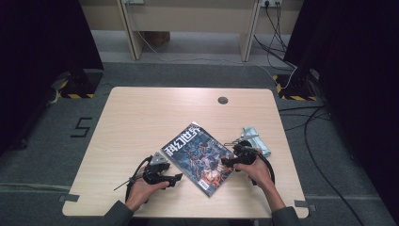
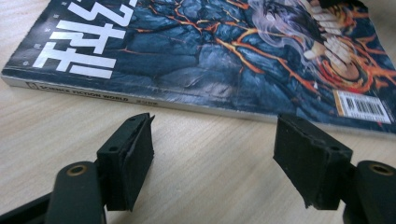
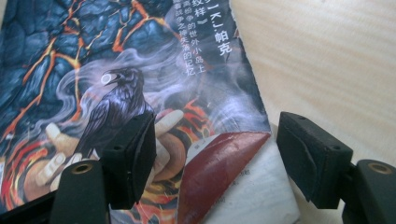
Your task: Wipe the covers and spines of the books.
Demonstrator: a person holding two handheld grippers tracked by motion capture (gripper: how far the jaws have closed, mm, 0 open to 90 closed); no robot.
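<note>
A magazine (image 1: 197, 157) with a dark blue and orange cover lies flat and askew on the wooden table (image 1: 141, 117). My left gripper (image 1: 177, 178) rests low on the table just off the magazine's spine (image 2: 140, 100). Its jaws stand open (image 2: 215, 158) with bare wood between them. My right gripper (image 1: 225, 162) hovers over the magazine's opposite edge, also open (image 3: 215, 158). Between its jaws a cover corner (image 3: 219, 163) curls up, showing a red underside and a white page. Neither pad touches that corner.
A pale folded thing (image 1: 261, 143) lies on the table just behind the right hand. A round cable hole (image 1: 222, 100) sits near the far edge. Cables (image 1: 310, 136) trail over the floor at the right.
</note>
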